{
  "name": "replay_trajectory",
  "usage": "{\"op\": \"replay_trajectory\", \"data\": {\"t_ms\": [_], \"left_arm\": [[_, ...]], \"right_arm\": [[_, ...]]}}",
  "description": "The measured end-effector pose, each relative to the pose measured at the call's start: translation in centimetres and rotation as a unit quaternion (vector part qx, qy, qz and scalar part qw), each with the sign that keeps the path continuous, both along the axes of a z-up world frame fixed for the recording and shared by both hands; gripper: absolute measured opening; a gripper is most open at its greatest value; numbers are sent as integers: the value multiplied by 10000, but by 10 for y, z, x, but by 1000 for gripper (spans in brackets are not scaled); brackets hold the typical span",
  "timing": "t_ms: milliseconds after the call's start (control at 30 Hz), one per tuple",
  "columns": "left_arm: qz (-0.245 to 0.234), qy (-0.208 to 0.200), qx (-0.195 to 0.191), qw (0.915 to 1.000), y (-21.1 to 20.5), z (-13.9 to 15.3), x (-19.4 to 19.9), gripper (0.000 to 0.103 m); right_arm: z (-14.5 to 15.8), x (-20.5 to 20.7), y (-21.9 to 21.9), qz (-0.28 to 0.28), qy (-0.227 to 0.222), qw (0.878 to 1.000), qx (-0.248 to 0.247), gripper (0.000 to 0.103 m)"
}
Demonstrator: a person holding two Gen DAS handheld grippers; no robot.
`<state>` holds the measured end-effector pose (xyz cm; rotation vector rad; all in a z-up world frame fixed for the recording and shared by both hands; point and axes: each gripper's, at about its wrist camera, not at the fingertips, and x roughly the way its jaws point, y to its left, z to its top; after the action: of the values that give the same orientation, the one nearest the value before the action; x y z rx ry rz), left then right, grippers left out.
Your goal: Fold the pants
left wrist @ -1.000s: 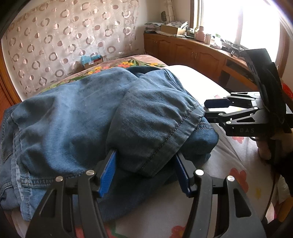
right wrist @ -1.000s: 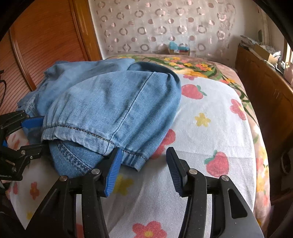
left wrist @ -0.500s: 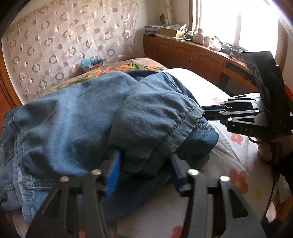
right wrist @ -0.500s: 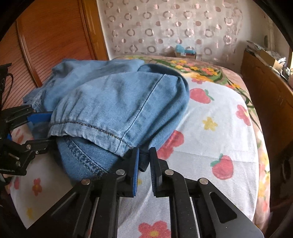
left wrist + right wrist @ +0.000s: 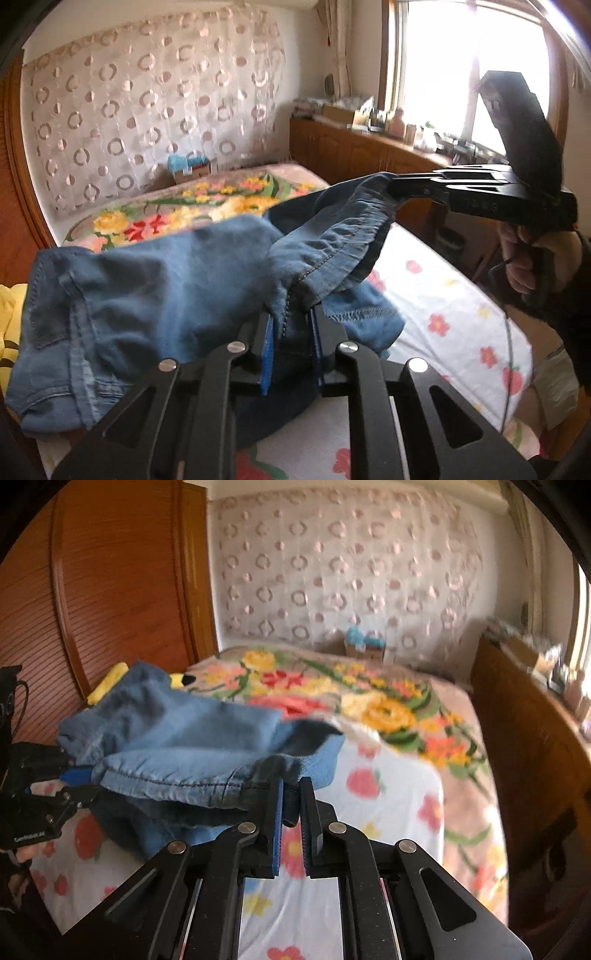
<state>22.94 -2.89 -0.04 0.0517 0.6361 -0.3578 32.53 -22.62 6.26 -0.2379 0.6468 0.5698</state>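
Item: blue denim pants (image 5: 155,295), lying in a heap on the bed (image 5: 443,295), which carries a white sheet printed with flowers and strawberries. Left gripper (image 5: 290,328): we hold it low over the near edge of the bed, pointing forward along the sheet; its jaws are pressed nearly together on a bunched fold of the hem cloth, blue pads touching the denim on both sides. Right gripper (image 5: 290,805): we hold it raised above the sheet and roughly level, a bare hand (image 5: 535,258) wrapped around its handle in the left wrist view; its jaws are drawn close with a narrow gap, and a corner of the hem sits pinched between the pads. Between the two grips we see the stitched leg hem (image 5: 177,779) lifted clear of the bed, stretched in a line from the left gripper up toward the right one, with its opening facing the window side of the room. The long axis of the pants runs from this raised hem back toward the wooden wardrobe (image 5: 92,590), where the waist end and a patch pocket rest on the mattress. A yellow item (image 5: 107,683) lies just behind the heap, partly hidden. A floral blanket (image 5: 369,701) covers the far part of the bed.
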Motion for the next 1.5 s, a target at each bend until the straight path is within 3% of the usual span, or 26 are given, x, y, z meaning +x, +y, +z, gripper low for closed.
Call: {"op": "replay_trajectory", "data": {"t_ms": [233,467,667,867,933,1000,1067,1100,1500], "left_arm": [[149,-288,-307,9990,33,30,-24,12],[407,-356,-517,9972,67,35,-40,12],[679,-151,-655,9954,96,15,-45,12],[799,363,-797,9930,113,-23,-38,16],[817,480,-769,9925,114,-32,-33,21],[957,491,-618,9923,114,-38,-29,34],[1016,487,-577,9920,113,-39,-32,38],[1050,510,-604,9913,116,-41,-31,39],[1074,387,-665,9912,113,-37,-26,41]], "right_arm": [[55,5,56,425,-496,9978,-78,5],[83,8,141,1050,-766,9913,-189,5],[69,16,204,1463,-540,9873,-301,5],[22,25,247,1675,-20,9849,-433,5],[9,27,252,1681,162,9849,-385,6],[5,28,255,1672,256,9850,-348,13],[4,29,250,1583,226,9867,-303,38],[5,30,246,1555,229,9872,-283,42],[11,33,136,748,309,9959,-404,45]]}}
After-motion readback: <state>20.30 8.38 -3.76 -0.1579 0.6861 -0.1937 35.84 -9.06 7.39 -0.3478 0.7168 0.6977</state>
